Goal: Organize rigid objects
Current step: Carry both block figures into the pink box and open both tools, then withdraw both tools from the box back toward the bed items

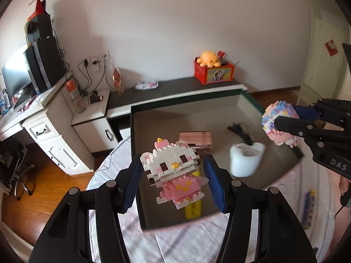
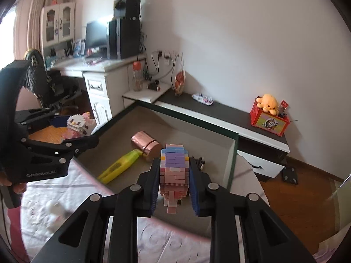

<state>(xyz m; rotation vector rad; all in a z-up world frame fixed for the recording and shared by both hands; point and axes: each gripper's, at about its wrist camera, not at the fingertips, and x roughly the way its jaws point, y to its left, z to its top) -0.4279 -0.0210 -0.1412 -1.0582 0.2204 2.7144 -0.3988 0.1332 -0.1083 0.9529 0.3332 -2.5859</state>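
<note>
a white-and-pink brick cat (image 1: 173,171) is pinched in the left tongs (image 1: 173,188) and a pastel brick figure (image 2: 174,171) in the right tongs (image 2: 174,188), both held above the open box (image 1: 219,100) on the bed, likely for dropping in.

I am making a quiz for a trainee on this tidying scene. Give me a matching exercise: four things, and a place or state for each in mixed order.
Things:
1. white and pink cat brick figure
2. pastel brick figure
3. yellow highlighter
4. orange plush octopus

Places:
A. lying in the open box
B. on the red crate
C. held in the left tool
D. held in the right tool

Pairs: 1-C, 2-D, 3-A, 4-B
</note>
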